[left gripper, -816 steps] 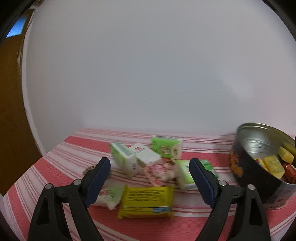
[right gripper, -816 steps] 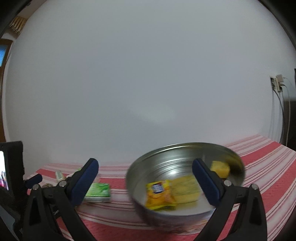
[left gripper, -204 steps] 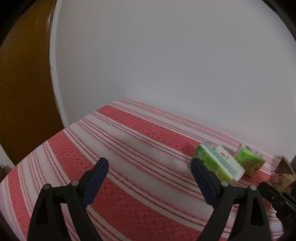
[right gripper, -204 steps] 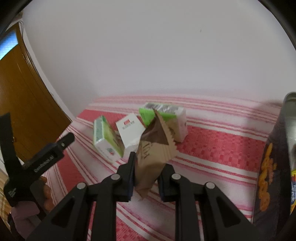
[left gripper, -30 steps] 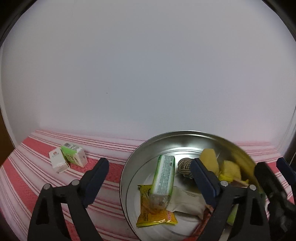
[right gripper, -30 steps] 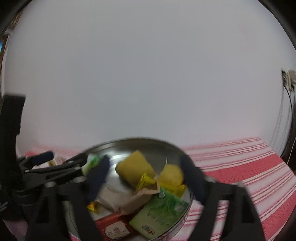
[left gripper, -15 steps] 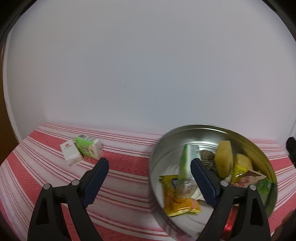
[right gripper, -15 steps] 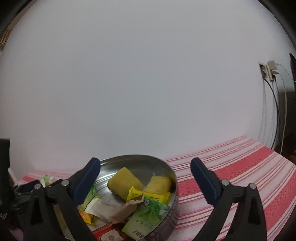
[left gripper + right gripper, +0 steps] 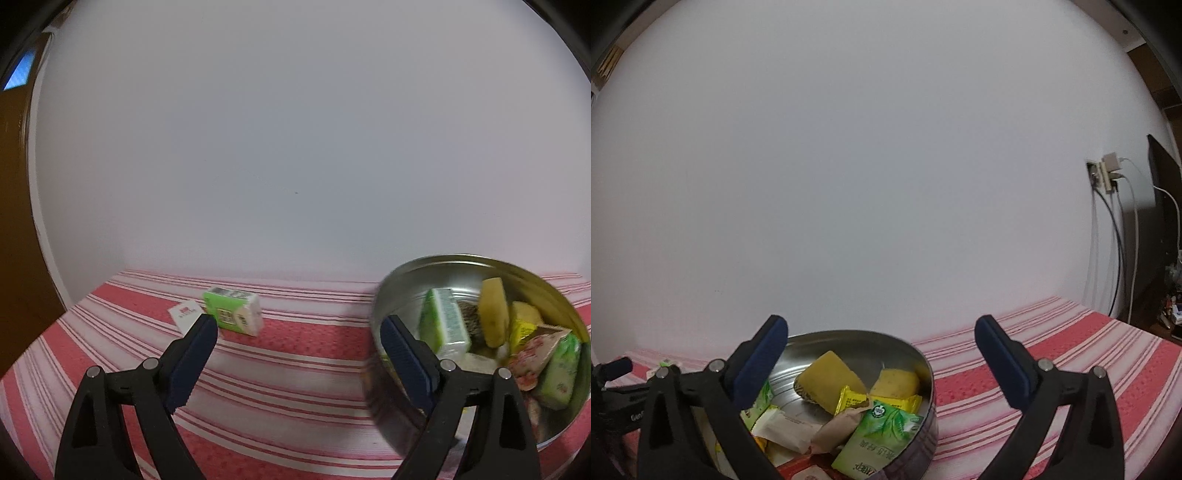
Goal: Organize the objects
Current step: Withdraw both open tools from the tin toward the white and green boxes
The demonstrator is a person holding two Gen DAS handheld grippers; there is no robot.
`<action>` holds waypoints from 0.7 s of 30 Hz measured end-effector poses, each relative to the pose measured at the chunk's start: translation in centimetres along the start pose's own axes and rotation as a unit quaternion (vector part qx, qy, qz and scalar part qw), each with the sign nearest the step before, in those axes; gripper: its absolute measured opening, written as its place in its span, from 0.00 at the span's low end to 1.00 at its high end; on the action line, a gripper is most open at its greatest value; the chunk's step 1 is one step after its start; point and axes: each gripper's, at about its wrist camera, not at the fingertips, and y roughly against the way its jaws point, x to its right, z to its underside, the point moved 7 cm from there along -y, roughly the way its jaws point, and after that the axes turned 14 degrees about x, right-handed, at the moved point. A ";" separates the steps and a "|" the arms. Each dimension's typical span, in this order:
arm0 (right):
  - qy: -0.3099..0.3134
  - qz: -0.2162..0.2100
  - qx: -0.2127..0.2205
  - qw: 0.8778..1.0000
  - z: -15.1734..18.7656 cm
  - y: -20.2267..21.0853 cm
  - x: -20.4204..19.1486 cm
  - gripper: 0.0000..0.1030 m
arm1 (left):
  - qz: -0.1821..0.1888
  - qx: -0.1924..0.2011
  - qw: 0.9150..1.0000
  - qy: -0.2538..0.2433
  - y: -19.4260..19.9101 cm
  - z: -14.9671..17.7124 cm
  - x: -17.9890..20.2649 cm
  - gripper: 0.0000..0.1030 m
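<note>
Currently the green-and-white rectangular carton (image 9: 233,311) is seen lying lengthwise across the red striped cloth (image 9: 295,354), far left of the round metal tin (image 9: 465,260), nearer the left gripper (image 9: 297,354), released and empty; right gripper (image 9: 881,360) jaws opening, nothing between them.

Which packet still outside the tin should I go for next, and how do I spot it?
Start at the round metal tin on the red striped cloth, then look left toward the wall. Two small packs sit together there; take the green carton, the taller one printed with a code, not the flat white pack beside it.
</note>
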 end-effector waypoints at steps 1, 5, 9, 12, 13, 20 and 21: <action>-0.007 0.005 0.002 1.000 0.1 -0.1 0.1 1.00 | -0.003 0.003 1.000 -0.001 0.0 0.0 -0.3 0.89; -0.016 0.016 0.003 1.000 0.0 0.2 -0.2 1.00 | -0.010 0.013 1.000 -0.011 0.0 0.1 -1.2 0.89; -0.013 0.010 0.004 1.000 0.1 0.7 -1.7 1.00 | -0.018 0.014 1.000 -0.019 -0.3 0.4 -2.2 0.89; -0.007 0.005 0.004 1.000 0.2 1.0 -3.2 1.00 | -0.020 0.014 1.000 -0.020 -0.6 0.6 -2.9 0.89; -0.007 0.002 0.004 1.000 0.2 1.1 -3.8 1.00 | -0.020 0.011 1.000 -0.018 -0.8 0.7 -3.3 0.89; -0.010 -0.015 -0.004 1.000 1.0 1.2 -7.0 1.00 | -0.029 0.005 1.000 -0.006 -1.3 0.8 -5.6 0.89; -0.012 -0.017 -0.005 1.000 1.1 1.1 -7.5 1.00 | -0.031 0.004 0.999 -0.006 -1.4 0.8 -6.0 0.89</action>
